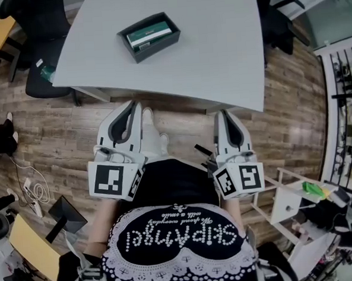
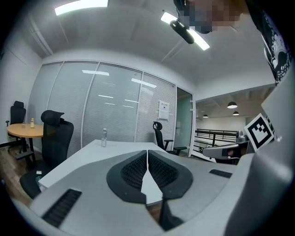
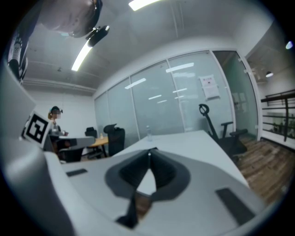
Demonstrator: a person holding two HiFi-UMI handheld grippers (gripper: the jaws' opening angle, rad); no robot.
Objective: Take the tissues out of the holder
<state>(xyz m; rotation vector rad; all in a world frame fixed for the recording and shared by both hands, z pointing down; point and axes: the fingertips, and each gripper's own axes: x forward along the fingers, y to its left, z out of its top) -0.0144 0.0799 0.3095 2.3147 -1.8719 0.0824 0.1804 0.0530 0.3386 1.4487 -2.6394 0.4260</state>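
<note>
A black holder [image 1: 136,49] with a green and white tissue pack [image 1: 149,35] in it stands on the grey table [image 1: 218,57], toward the far left. Both grippers hang over the wooden floor, short of the table's near edge and well apart from the holder. My left gripper [image 1: 134,105] is shut, its dark pads meeting with nothing between them [image 2: 147,152]. My right gripper [image 1: 223,112] is also shut and empty [image 3: 149,152]. Neither gripper view shows the holder clearly.
A small bottle [image 2: 104,137] stands far back on the table. Black office chairs stand at the table's left [image 1: 41,68] and far right [image 1: 275,18]. A white shelf unit [image 1: 293,201] is at my right, cables [image 1: 30,190] lie on the floor at my left.
</note>
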